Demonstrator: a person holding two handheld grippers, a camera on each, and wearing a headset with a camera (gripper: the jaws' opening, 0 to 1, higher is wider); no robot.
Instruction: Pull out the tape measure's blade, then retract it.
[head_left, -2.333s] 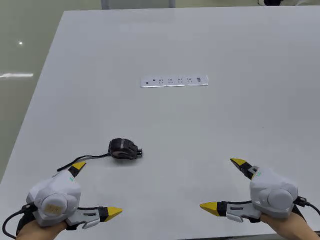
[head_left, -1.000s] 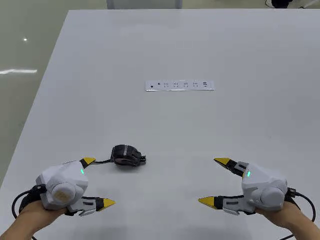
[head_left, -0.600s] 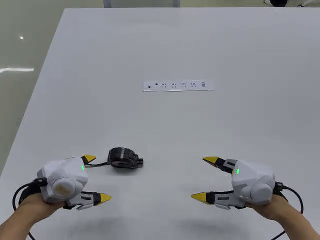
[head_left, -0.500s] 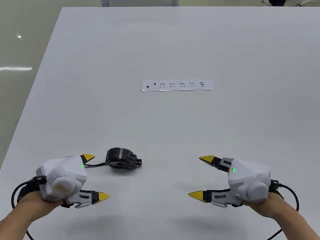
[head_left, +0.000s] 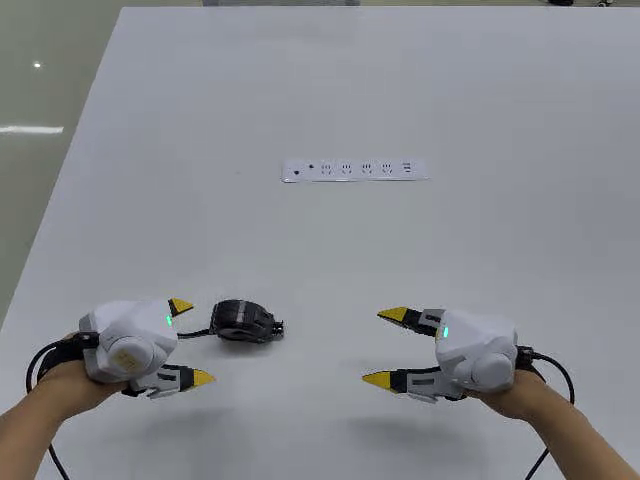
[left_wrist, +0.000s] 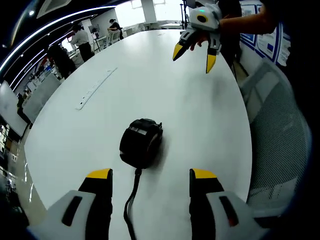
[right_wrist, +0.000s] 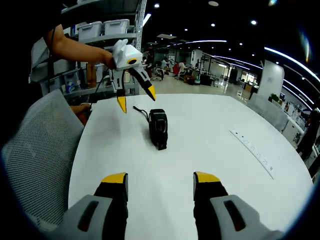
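A black tape measure (head_left: 243, 321) lies on the white table (head_left: 330, 90), its wrist strap trailing left. My left gripper (head_left: 190, 342) is open, just left of the tape measure, its jaws facing it. In the left gripper view the tape measure (left_wrist: 141, 142) sits a short way ahead of the open left gripper (left_wrist: 151, 174), the strap (left_wrist: 131, 205) running back between the jaws. My right gripper (head_left: 384, 347) is open and empty, further off to the right. In the right gripper view the tape measure (right_wrist: 158, 127) lies ahead, with the left gripper (right_wrist: 136, 98) behind it.
A white power strip (head_left: 354, 169) lies flat further up the table. A mesh chair back (left_wrist: 277, 130) stands at the table's near edge. Shelves with bins (right_wrist: 102, 30) and several people are in the room behind.
Both grippers have moved inward and forward over the table. The left one has closed in on the tape measure; the right has come leftward. The tape measure has not moved.
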